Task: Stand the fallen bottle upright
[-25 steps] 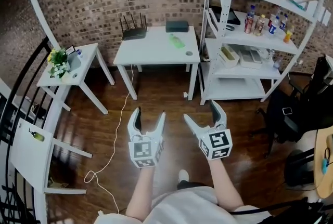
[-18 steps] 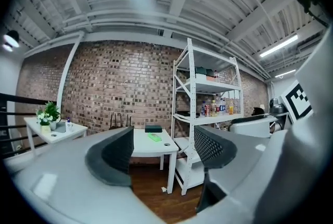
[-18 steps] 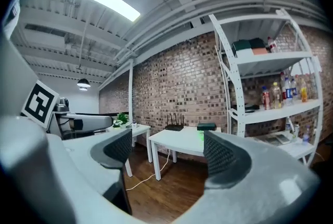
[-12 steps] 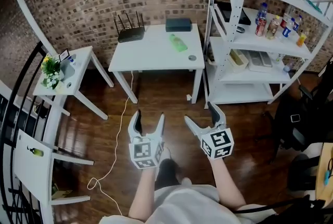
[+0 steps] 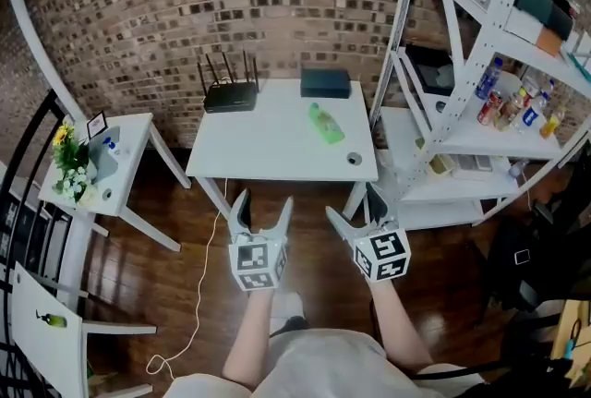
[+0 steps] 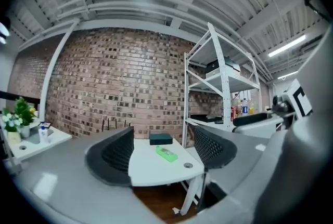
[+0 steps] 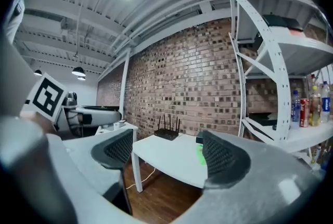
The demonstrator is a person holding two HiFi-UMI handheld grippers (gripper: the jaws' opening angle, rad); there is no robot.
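1. Left tongs [image 5: 265, 202]: released, jaws apart, nothing between them. They are held above the floor [image 5: 185, 276], on the near side of the worktop [image 5: 268, 151].
2. Right tongs [image 5: 354, 205]: released and empty. The jaws have just been closing slightly but stand wide.
3. Bottle [image 5: 326, 124]: green, lying on its side on the far right part of the worktop, well apart from both tongs.
4. Router [image 5: 229, 95]: at the far left of the worktop. A dark box [image 5: 325, 82] lies just beyond the bottle.
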